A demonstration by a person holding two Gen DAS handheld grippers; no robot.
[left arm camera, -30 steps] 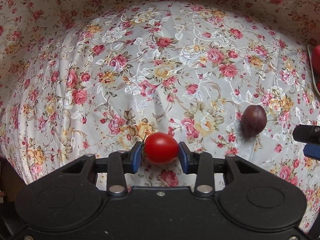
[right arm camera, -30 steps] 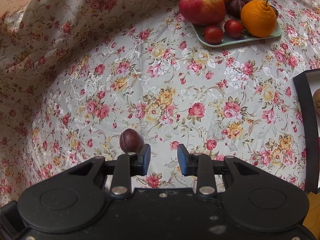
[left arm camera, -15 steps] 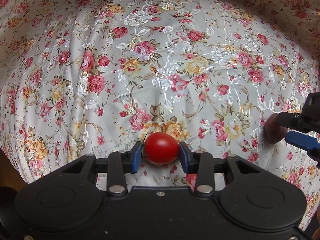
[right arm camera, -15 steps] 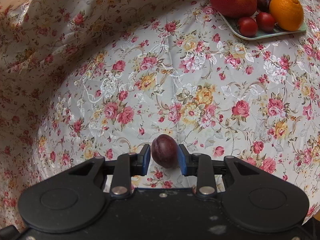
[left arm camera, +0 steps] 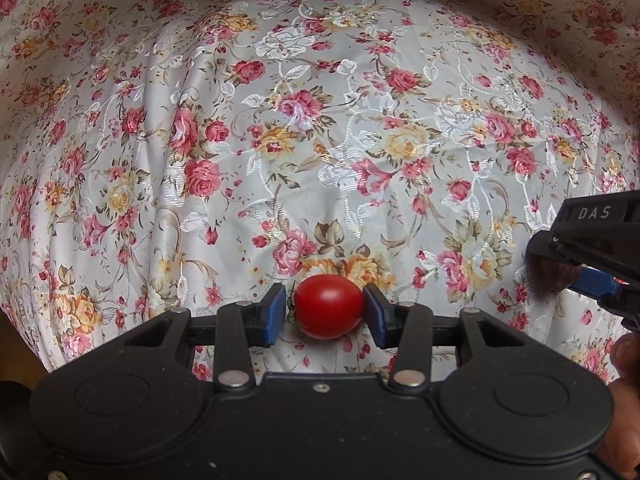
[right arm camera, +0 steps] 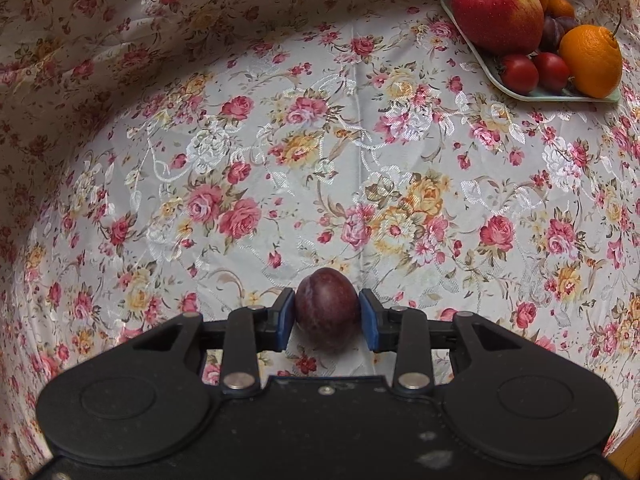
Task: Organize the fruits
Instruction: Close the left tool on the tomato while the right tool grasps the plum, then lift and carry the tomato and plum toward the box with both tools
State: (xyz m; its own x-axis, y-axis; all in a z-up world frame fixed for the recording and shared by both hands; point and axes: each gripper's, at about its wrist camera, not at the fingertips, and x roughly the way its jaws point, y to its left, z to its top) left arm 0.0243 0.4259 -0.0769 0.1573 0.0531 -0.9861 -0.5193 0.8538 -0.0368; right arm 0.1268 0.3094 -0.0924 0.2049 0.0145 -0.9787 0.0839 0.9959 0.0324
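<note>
A red cherry tomato (left arm camera: 328,306) lies on the flowered cloth between the blue pads of my left gripper (left arm camera: 324,314). Its jaws are opening; a gap shows at the left pad, while the right pad sits at the tomato's skin. A dark purple plum (right arm camera: 327,312) rests on the cloth between the pads of my right gripper (right arm camera: 327,320). Those jaws are opening too, and both pads stand close against the plum's sides. In the left wrist view the plum (left arm camera: 544,276) shows partly, at the right edge, behind the right gripper's fingers (left arm camera: 580,244).
A pale green tray (right arm camera: 560,96) at the far right holds a red apple (right arm camera: 496,16), oranges (right arm camera: 592,60), two small tomatoes (right arm camera: 520,74) and plums. The flowered cloth (right arm camera: 280,140) covers the table, in folds at the left and back. A hand (left arm camera: 624,400) shows at the lower right.
The left jaws have widened off the tomato, which now lies on the cloth. The right gripper swung over to the plum, sank around it, and its jaws spread wider.
</note>
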